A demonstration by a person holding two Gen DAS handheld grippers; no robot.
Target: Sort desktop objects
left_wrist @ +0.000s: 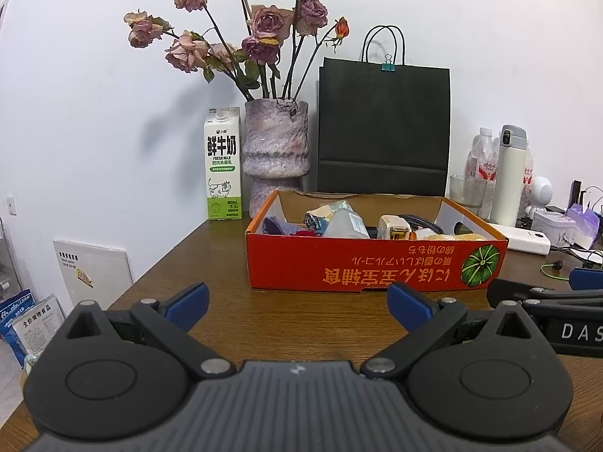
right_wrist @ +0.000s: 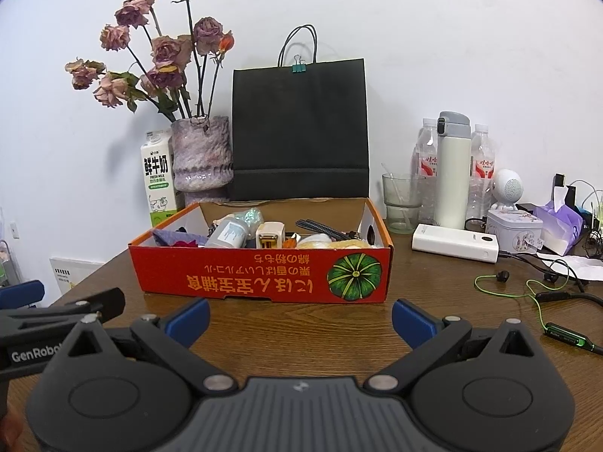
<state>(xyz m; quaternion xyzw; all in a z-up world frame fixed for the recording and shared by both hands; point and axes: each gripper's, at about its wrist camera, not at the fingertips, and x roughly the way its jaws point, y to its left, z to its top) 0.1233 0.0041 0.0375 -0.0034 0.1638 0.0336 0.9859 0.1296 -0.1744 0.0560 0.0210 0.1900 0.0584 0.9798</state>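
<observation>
The brown wooden table [right_wrist: 301, 324] carries everything, and its near part, just ahead of both tools, is bare. Against the wall stands a tall black paper carrier bag [right_wrist: 299, 132] with a teal clip, beside a mottled purple ceramic vase of faded roses [right_wrist: 201, 150] and a white-and-green milk carton [left_wrist: 223, 164].

In front of them sits the shallow red cardboard box with a green pumpkin print [right_wrist: 260, 277], which looks to be where the sorted things go. It already holds a small jumble: a translucent plastic bottle [right_wrist: 228, 234], a cream plug adapter [right_wrist: 269, 240], a dark braided cable [right_wrist: 320, 229] and some cloth and wrappers too crowded to name.

Off to the right, loose things lie outside the box: a white power bank [right_wrist: 454, 248], a pale printed tin [right_wrist: 514, 229] and a green-corded earphone set [right_wrist: 527, 293]. So the sorting seems well along, with that side perhaps left.

The left tongs [left_wrist: 297, 307] and right tongs [right_wrist: 299, 318] both stand spread wide and empty, hovering short of the box.
</observation>
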